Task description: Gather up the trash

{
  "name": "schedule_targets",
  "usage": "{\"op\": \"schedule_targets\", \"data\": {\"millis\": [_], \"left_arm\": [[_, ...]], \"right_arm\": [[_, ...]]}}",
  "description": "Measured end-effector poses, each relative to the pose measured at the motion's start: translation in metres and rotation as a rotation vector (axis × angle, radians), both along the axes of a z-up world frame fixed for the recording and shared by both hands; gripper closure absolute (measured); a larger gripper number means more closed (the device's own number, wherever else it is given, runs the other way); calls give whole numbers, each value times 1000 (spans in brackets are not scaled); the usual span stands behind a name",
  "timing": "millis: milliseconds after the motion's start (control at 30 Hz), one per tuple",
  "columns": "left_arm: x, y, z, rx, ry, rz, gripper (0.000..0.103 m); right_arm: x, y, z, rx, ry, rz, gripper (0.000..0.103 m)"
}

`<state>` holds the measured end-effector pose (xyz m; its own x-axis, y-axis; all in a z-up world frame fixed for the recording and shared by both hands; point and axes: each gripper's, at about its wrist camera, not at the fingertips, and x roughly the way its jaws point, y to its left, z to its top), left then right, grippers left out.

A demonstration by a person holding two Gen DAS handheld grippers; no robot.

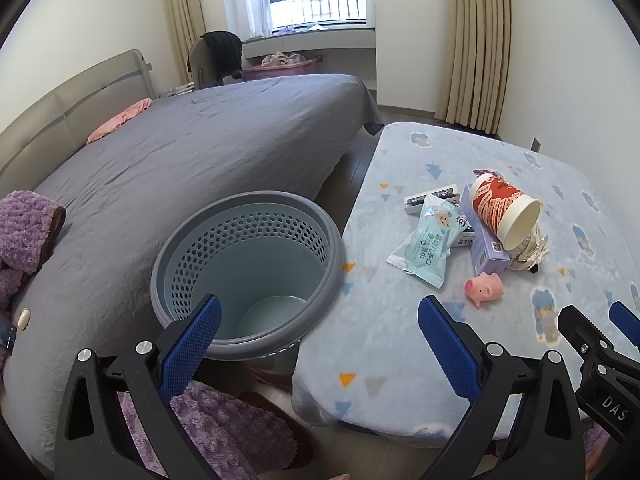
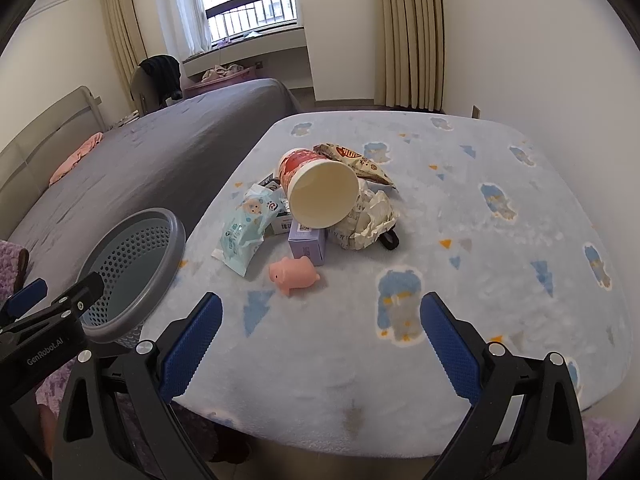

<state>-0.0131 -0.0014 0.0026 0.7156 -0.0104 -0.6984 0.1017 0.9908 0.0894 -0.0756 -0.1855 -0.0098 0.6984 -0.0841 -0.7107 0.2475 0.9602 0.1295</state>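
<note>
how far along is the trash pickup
Nothing looks done: the bin is empty. Nothing is in hand either; the left hand-held gripper and the right hand-held gripper are both open. All the trash is left on the table: cup, wipes pack, purple box, crumpled paper, snack bag. The pink pig sits nearest.

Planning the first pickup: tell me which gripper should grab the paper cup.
Right. The right gripper is open and faces the paper cup on the table, while the open left gripper hangs by the basket, off the table's edge.
</note>
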Motion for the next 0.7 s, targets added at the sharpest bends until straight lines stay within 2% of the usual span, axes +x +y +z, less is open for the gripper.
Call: {"op": "schedule_targets", "data": {"millis": [700], "left_arm": [[-5, -3, 1, 6, -5, -10, 6]], "right_arm": [[-4, -2, 3, 3, -5, -5, 8]]}}
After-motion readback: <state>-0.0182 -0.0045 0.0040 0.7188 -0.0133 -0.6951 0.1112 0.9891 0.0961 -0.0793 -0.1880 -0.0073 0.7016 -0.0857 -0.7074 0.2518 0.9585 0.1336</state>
